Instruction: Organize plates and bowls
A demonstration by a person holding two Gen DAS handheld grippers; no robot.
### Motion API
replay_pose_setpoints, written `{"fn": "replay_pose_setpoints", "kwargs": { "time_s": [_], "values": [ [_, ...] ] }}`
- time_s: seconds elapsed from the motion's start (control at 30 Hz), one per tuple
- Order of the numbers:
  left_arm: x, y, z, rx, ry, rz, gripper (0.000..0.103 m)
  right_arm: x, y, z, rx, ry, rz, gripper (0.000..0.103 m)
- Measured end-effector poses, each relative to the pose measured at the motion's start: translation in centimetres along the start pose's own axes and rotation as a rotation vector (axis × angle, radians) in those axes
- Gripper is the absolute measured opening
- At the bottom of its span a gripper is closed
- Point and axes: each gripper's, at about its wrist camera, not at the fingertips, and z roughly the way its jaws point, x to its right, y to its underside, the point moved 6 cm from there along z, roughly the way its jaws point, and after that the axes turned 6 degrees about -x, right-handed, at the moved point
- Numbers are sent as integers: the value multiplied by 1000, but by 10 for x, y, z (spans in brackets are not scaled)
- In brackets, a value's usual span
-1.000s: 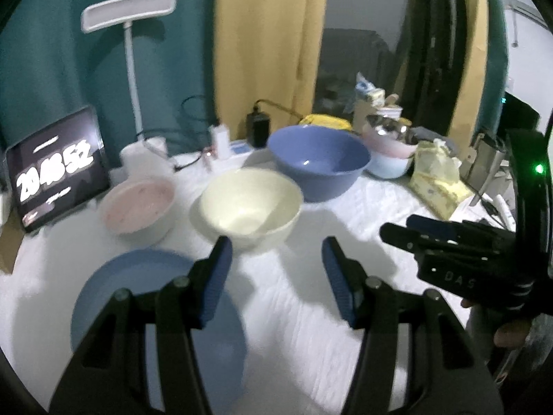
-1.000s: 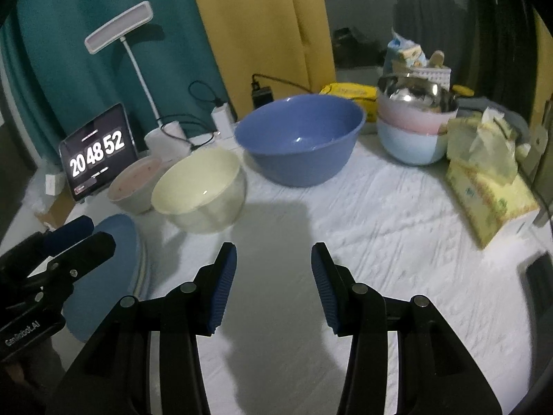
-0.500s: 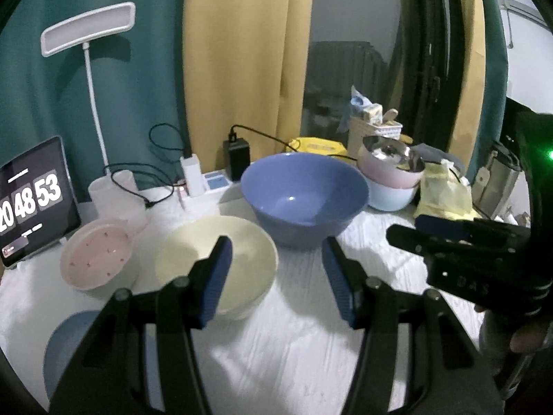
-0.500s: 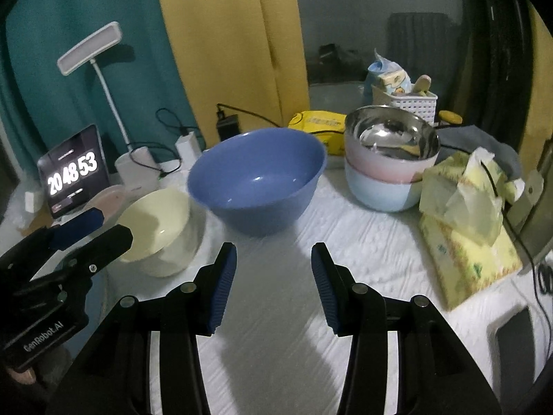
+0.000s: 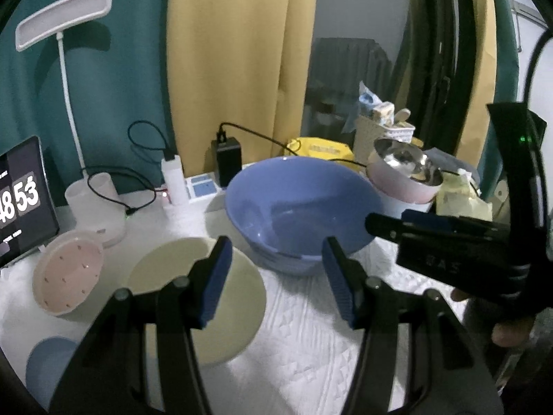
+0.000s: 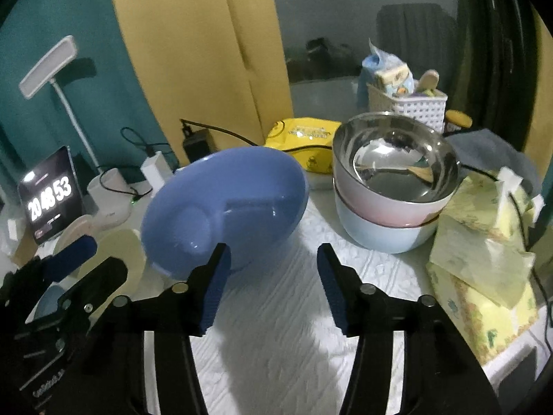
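Left wrist view: the left gripper [image 5: 274, 276] has lifted and moved forward since a second ago, jaws apart and holding nothing. The big blue bowl [image 5: 300, 207] now sits close ahead, the cream bowl [image 5: 242, 297] just beside it, the pink bowl [image 5: 69, 276] and blue plate [image 5: 45, 373] further left on the worktop [image 5: 311, 363]. The clock [image 5: 20, 197] reads "48 53".

Right wrist view: the right gripper [image 6: 271, 276] has come closer too, jaws apart, empty. The stacked bowls [image 6: 390, 200] stand right of the blue bowl. Nothing is grabbed yet, so sorting is only starting. Here the clock shows "20 48 53".
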Motion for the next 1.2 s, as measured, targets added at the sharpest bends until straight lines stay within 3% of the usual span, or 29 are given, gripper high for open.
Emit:
{"fn": "replay_pose_setpoints", "kwargs": {
  "time_s": [0.47, 0.73, 0.9, 1.0, 1.1, 1.2],
  "values": [
    [9, 6, 34, -76, -16, 5, 56, 19, 14, 46, -79, 9, 42, 57],
    [9, 9, 47, -102, -70, -8, 55, 24, 20, 53, -114, 2, 77, 55],
    [6, 9, 49, -95, -82, -14, 52, 23, 21, 54, -117, -2, 74, 44],
    [3, 8, 48, -88, -91, -17, 47, 26, 21, 52, -123, 1, 70, 31],
    [3, 8, 46, -78, -93, -14, 41, 22, 21, 51, -122, -6, 53, 22],
    [7, 7, 45, -74, -74, 5, 28, 19, 21, 47, -112, -10, 37, 20]
  ]
}}
